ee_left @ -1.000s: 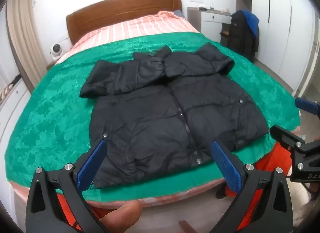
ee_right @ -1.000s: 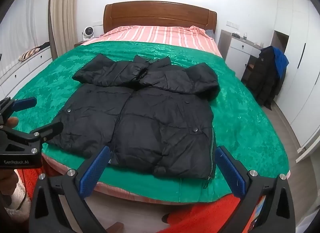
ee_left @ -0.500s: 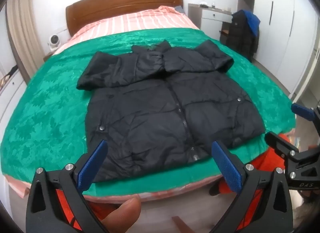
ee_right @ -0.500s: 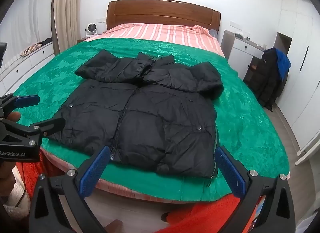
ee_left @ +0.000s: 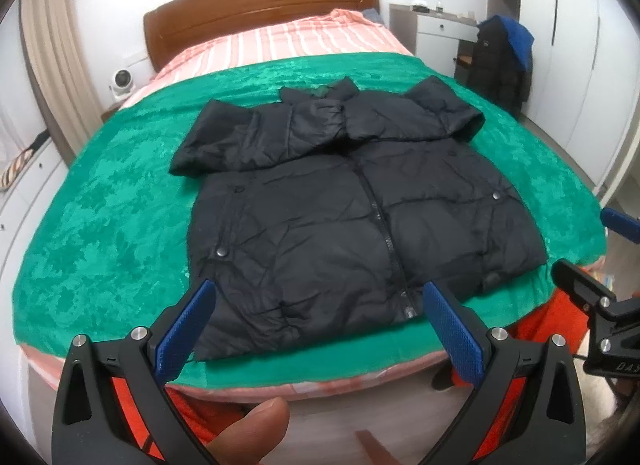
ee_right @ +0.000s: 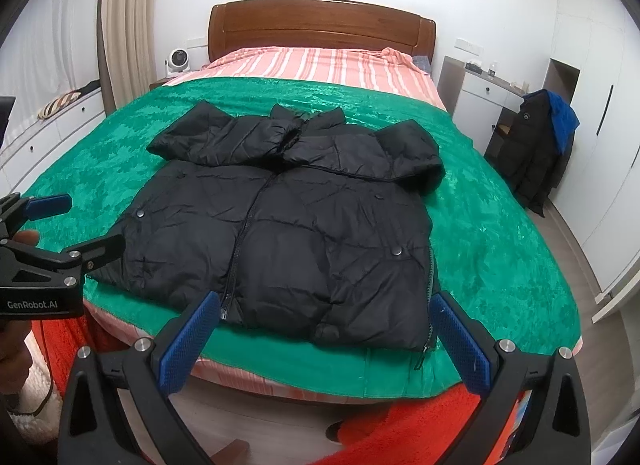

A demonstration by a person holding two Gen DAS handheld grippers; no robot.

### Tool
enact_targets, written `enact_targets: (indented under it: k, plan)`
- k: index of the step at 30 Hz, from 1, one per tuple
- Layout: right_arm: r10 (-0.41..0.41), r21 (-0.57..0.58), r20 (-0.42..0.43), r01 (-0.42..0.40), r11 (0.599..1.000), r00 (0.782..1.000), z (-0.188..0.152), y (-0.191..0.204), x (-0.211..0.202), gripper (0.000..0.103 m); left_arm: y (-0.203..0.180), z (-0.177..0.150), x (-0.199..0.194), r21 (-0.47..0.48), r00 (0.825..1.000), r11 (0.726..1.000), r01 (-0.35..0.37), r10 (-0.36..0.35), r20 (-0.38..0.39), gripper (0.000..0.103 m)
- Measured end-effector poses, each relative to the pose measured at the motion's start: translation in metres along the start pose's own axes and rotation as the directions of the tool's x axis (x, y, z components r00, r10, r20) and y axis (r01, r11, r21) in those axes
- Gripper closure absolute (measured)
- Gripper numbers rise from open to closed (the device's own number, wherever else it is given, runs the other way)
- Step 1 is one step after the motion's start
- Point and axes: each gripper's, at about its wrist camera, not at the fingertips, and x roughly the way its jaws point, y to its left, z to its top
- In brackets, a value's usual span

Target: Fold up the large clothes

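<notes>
Green blanket (ee_left: 100, 225) | black jacket (ee_left: 340, 217) flat | both tools spread wide

White lettering reading "GenRobot.AI" is showing on the black body of the left gripper (ee_right: 50, 221), which is appearing at the left edge of the right wrist view. Partial pale lettering reading "DAS" is showing on the black body of the right gripper (ee_left: 596, 253), which is entering at the right edge of the left wrist view; the rest of that word is running out of frame. No other text is reading clearly.
</notes>
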Motion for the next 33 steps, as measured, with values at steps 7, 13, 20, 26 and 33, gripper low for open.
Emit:
enact_targets:
  k: [7, 13, 20, 26, 33]
  plan:
    - [-0.008, 0.037, -0.039, 0.01, 0.999, 0.999, -0.004, -0.004, 0.008, 0.0, 0.001, -0.003, 0.005, -0.002, 1.0, 1.0, -0.015, 0.015, -0.022, 0.0]
    - [-0.001, 0.051, -0.051, 0.004, 0.999, 0.999, -0.004, -0.005, 0.012, 0.0, 0.001, -0.006, 0.012, 0.0, 0.998, 0.999, -0.037, 0.037, -0.042, 0.0]
    - [-0.002, 0.06, -0.067, 0.006, 0.998, 0.998, -0.004, -0.006, 0.016, 0.0, -0.002, -0.01, 0.021, 0.019, 0.996, 0.998, -0.062, 0.063, -0.07, 0.0]
    - [-0.016, 0.074, -0.077, 0.022, 0.997, 0.997, -0.005, -0.009, 0.019, 0.0, -0.004, -0.01, 0.02, 0.028, 0.996, 0.998, -0.058, 0.059, -0.065, 0.0]
    - [-0.034, 0.063, -0.085, 0.04, 0.997, 0.996, -0.006, -0.009, 0.021, 0.0, -0.004, -0.01, 0.023, 0.024, 0.995, 0.998, -0.06, 0.062, -0.075, 0.0]
